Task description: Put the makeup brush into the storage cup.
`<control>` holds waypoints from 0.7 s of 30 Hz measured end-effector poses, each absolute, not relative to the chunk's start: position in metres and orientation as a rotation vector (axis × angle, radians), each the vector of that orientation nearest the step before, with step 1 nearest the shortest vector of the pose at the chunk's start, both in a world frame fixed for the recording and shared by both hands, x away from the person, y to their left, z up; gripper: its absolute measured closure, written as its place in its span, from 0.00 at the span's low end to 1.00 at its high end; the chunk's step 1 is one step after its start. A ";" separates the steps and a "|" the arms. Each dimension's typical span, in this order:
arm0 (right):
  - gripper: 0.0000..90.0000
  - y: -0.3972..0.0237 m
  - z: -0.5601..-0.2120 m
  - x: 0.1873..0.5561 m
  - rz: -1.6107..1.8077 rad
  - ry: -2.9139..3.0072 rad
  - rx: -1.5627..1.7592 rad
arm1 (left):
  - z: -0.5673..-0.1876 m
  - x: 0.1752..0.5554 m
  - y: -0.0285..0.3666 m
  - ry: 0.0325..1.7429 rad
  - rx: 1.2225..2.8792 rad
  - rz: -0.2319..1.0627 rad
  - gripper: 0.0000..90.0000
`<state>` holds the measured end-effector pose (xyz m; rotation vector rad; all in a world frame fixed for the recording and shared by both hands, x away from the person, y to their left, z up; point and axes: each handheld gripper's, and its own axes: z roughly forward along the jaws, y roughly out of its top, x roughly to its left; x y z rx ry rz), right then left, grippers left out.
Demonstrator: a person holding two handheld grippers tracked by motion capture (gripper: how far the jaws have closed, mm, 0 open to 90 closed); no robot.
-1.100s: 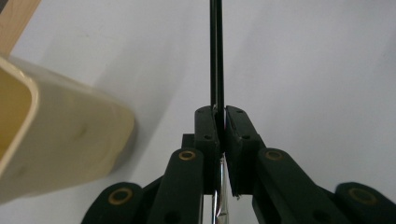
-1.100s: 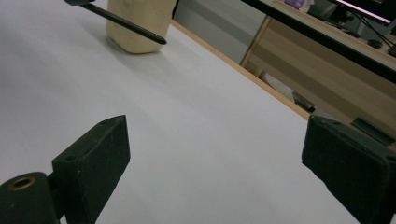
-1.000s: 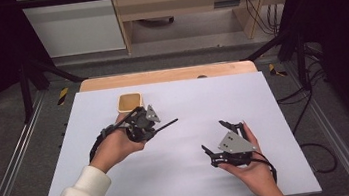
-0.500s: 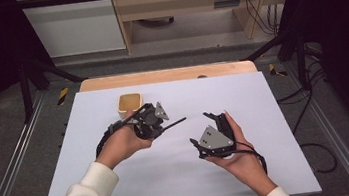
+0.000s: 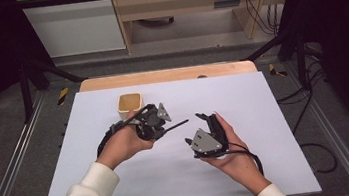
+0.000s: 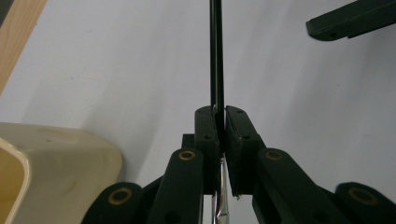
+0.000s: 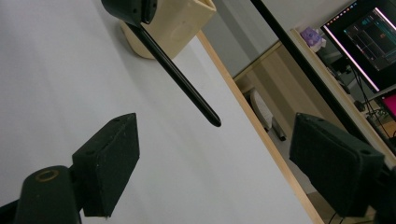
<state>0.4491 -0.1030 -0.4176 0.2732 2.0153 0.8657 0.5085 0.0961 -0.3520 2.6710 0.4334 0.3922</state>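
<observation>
A thin black pen (image 5: 177,125) sticks out rightward from my left gripper (image 5: 165,129), which is shut on it above the white mat. In the left gripper view the pen (image 6: 216,51) runs straight up from the shut jaws, and a silver end (image 6: 219,205) shows behind them. My right gripper (image 5: 195,128) is held just right of the pen tip, open and empty. In the right gripper view the pen (image 7: 180,74) slants down between the open pads (image 7: 109,163), its tip apart from both.
A beige square cup (image 5: 129,103) stands on the mat just behind the left hand, also seen as the cup (image 6: 51,158) and the cup (image 7: 170,23). The wooden table edge (image 5: 167,75) lies beyond the white mat (image 5: 265,117). A lit monitor (image 7: 364,32) stands far off.
My right gripper has moved left and forward to the pen tip. The left gripper has shifted slightly right with the pen still in it.
</observation>
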 end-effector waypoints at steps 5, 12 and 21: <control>0.22 -0.097 -0.422 0.451 0.822 2.027 0.228 | -0.352 0.508 0.093 0.429 2.667 0.382 0.93; 0.25 -0.089 -0.425 0.452 0.813 2.038 0.203 | -0.354 0.506 0.087 0.423 2.666 0.364 0.93; 0.29 -0.081 -0.426 0.453 0.792 2.046 0.166 | -0.355 0.504 0.084 0.411 2.670 0.352 0.93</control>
